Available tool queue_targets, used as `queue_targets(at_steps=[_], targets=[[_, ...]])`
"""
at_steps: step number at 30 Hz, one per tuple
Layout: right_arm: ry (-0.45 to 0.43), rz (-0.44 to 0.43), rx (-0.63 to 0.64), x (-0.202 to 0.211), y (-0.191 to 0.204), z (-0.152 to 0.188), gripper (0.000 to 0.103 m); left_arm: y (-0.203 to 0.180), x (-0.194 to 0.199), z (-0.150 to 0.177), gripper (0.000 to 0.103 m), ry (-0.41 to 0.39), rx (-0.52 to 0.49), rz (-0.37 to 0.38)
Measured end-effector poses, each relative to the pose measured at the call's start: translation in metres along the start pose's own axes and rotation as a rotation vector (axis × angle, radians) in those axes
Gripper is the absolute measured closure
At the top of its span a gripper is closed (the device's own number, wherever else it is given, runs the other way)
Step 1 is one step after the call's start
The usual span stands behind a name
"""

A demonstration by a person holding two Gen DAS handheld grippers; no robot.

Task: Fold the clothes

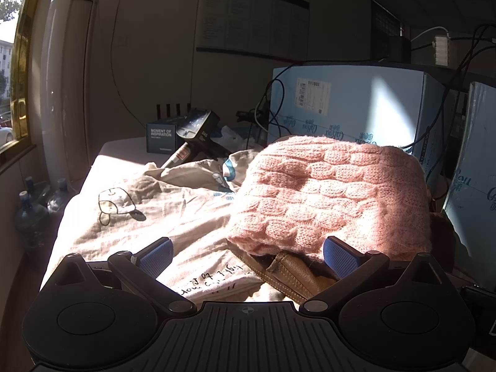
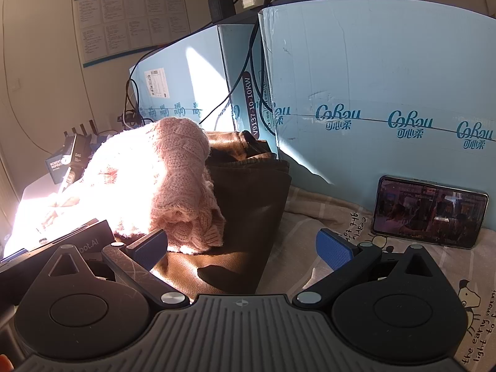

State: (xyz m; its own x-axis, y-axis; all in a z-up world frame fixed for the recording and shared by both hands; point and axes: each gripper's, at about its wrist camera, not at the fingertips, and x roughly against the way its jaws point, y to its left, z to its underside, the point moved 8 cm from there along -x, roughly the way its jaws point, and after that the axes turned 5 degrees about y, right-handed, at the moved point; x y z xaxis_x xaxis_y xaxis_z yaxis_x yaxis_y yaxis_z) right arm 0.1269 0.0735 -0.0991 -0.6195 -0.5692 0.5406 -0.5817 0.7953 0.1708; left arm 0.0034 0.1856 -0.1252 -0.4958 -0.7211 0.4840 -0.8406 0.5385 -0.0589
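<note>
From the left wrist, the left gripper (image 1: 246, 255) is spread wide and holds nothing; the pink sweater (image 1: 328, 198) lies dead ahead and slightly right, folded on a brown garment (image 1: 291, 274), its long side running across the view, its near hem just beyond the fingertips. A dark box (image 1: 161, 139) behind reads "MOMENT OF INSPIRATION". From the right wrist, the right gripper (image 2: 243, 246) is equally wide open and empty; the sweater (image 2: 173, 186) sits ahead-left, the brown garment (image 2: 248, 210) straight ahead between the fingers. The blue cartons (image 2: 372, 93) read "CoRou"; a phone (image 2: 429, 212) leans on them.
</note>
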Motion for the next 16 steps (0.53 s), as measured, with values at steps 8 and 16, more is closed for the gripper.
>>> queue_targets(at_steps=[8, 16], targets=[[-0.002, 0.001, -0.001, -0.0001, -0.0001, -0.0004, 0.000, -0.0002, 0.0007, -0.0005, 0.000, -0.005, 0.002, 0.002], [-0.004, 0.001, -0.001, 0.0003, -0.0003, -0.0007, 0.000, -0.0002, 0.0010, -0.0001, 0.000, -0.007, 0.000, 0.000]])
